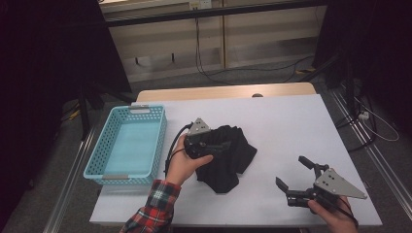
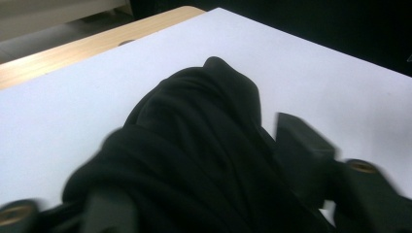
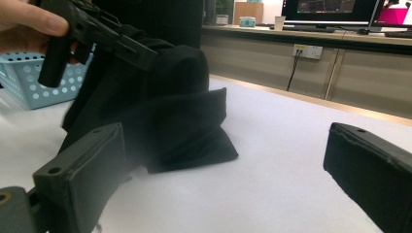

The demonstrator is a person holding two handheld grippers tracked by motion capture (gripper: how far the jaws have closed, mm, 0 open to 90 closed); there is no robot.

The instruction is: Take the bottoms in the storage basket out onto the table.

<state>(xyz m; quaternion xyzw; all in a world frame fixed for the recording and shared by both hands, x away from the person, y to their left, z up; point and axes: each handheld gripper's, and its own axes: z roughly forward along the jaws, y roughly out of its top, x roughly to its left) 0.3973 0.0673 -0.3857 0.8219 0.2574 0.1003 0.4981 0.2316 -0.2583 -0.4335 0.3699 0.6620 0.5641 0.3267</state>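
Observation:
A crumpled black cloth (image 1: 233, 155) lies in a heap in the middle of the white table top (image 1: 291, 121). My left gripper (image 1: 216, 147) rests on the cloth's left side, pointing right, with a hand in a plaid sleeve holding it. In the left gripper view the cloth (image 2: 194, 145) bulges up between the two jaws, which stand apart around it without visibly pressing it. My right gripper (image 1: 290, 171) sits near the table's front right corner, open and holding nothing. In the right gripper view its jaws frame the cloth (image 3: 180, 121), which lies some way ahead.
A light blue perforated basket (image 1: 138, 108) stands at the table's left edge, with nothing in it; it also appears behind the cloth as the basket (image 3: 29, 82). Bare white surface stretches behind and to the right of the cloth. A wooden strip borders the far edge.

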